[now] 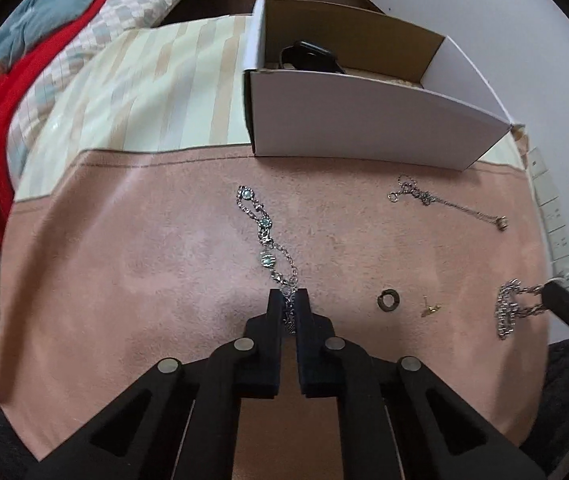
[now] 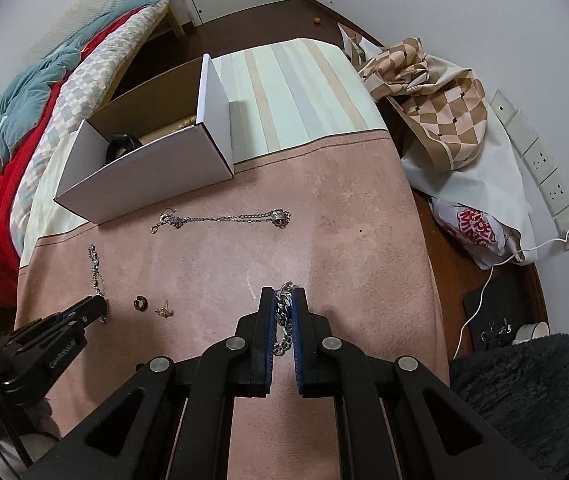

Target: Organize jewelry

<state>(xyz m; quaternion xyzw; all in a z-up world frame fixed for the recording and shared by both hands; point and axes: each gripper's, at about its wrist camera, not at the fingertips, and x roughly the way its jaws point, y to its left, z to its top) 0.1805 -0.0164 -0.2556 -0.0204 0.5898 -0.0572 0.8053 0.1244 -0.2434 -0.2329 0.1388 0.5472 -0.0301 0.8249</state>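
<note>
My left gripper (image 1: 288, 300) is shut on the near end of a silver bracelet with blue-green stones (image 1: 265, 236), which stretches away over the pink cloth (image 1: 144, 260); it also shows in the right wrist view (image 2: 95, 268). My right gripper (image 2: 283, 300) is shut on a chunky silver chain (image 2: 283, 312), also seen at the right of the left wrist view (image 1: 510, 312). A thin chain with a ring pendant (image 2: 224, 219) lies near the white cardboard box (image 1: 364, 120). A dark ring (image 1: 388, 301) and a small gold earring (image 1: 430, 309) lie between the grippers.
The box holds a black object (image 1: 310, 56) and stands on a striped cloth (image 1: 144, 92). A bed with red and teal bedding (image 2: 24, 120) is to the left. Bags (image 2: 464, 152), a power strip (image 2: 540, 160) and a dark fuzzy cushion (image 2: 524, 392) are on the right.
</note>
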